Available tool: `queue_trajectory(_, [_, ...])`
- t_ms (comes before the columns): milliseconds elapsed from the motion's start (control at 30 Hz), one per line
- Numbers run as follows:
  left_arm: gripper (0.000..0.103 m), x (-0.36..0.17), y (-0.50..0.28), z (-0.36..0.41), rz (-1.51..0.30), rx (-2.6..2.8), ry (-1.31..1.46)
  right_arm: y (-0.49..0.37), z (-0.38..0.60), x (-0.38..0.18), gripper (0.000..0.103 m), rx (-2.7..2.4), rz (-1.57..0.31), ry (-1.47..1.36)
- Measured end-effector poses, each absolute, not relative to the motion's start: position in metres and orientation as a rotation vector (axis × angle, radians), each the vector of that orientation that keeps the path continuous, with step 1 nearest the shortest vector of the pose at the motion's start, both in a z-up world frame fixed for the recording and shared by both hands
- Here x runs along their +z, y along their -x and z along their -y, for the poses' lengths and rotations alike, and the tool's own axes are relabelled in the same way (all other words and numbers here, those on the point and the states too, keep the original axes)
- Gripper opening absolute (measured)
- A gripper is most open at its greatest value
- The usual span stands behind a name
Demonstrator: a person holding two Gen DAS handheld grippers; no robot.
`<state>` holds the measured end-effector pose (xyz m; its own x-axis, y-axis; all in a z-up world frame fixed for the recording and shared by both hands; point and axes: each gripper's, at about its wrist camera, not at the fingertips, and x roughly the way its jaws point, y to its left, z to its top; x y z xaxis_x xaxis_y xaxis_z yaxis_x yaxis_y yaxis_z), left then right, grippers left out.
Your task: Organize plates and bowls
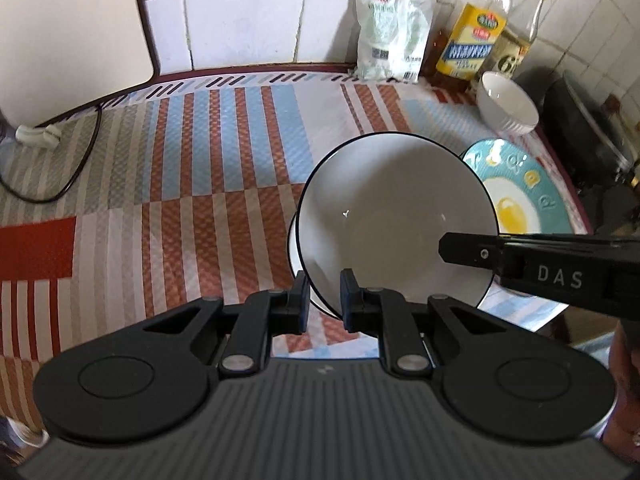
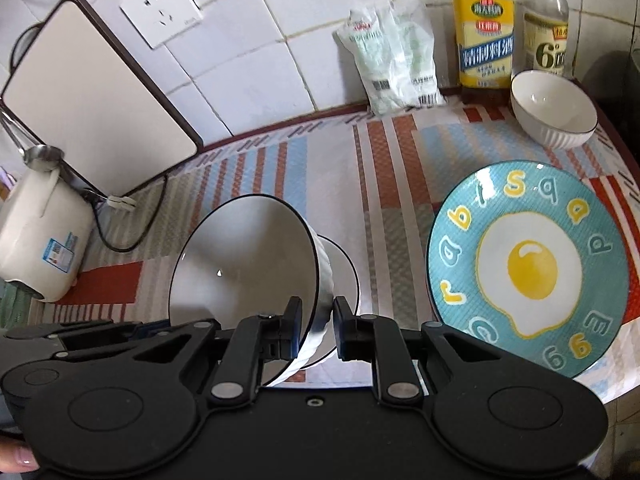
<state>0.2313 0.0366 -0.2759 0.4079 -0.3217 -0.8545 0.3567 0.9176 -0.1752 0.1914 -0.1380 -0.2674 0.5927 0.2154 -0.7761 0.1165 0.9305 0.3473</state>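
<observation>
A white bowl with a black rim [image 1: 384, 216] hangs tilted over the striped mat, held from two sides. My left gripper [image 1: 324, 294] is shut on its near rim. My right gripper [image 2: 316, 320] is shut on its ribbed wall [image 2: 320, 276], and in the left wrist view the right gripper [image 1: 456, 250] reaches in from the right across the rim. A second white bowl of the same kind [image 2: 346, 276] stands on the mat just under and behind the held one, mostly hidden. A blue plate with a fried-egg picture [image 2: 528, 264] lies to the right. A smaller white bowl [image 2: 554, 108] stands behind it.
Two bottles [image 2: 484, 36] and a white bag [image 2: 396, 60] stand against the tiled wall at the back. A cutting board [image 2: 92, 92] leans at the left, with a white rice cooker [image 2: 40, 240] and its black cable [image 2: 132, 236] nearby. A dark pot [image 1: 588, 132] sits at the far right.
</observation>
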Motion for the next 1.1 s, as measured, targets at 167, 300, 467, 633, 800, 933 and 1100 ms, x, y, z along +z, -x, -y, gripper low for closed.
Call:
queue_trajectory(167, [0.014, -0.289, -0.237, -0.034, -1.088, -0.446, -0.079, -0.194, 0.131, -0.282, 0.020, 0.035, -0.951, -0.368])
queue_trajectory(300, [0.014, -0.296, -0.240, -0.031, -1.095, -0.459, -0.097, -0.197, 0.120, -0.285, 0.020, 0.002, -0.939, -0.291])
queue_trajectory(467, [0.014, -0.301, -0.248, -0.033, -1.113, -0.453, -0.088, -0.204, 0.107, -0.288, 0.020, -0.023, -0.943, -0.184])
queue_trajectory(633, [0.014, -0.306, -0.252, -0.039, -1.132, -0.454, -0.044, -0.208, 0.106, -0.294, 0.020, -0.011, -0.948, -0.189])
queue_trajectory(800, [0.016, -0.307, -0.252, -0.038, -1.134, -0.455, -0.043, -0.208, 0.097, -0.294, 0.024, 0.001, -0.931, -0.114])
queue_trajectory(933, [0.023, -0.307, -0.255, -0.043, -1.164, -0.455, 0.003, -0.207, 0.099, -0.294, 0.036, 0.000, -0.921, -0.100])
queue_trajectory(1100, [0.025, -0.296, -0.248, -0.051, -1.155, -0.476, 0.037, -0.200, 0.111, -0.283, 0.036, 0.014, -0.887, -0.158])
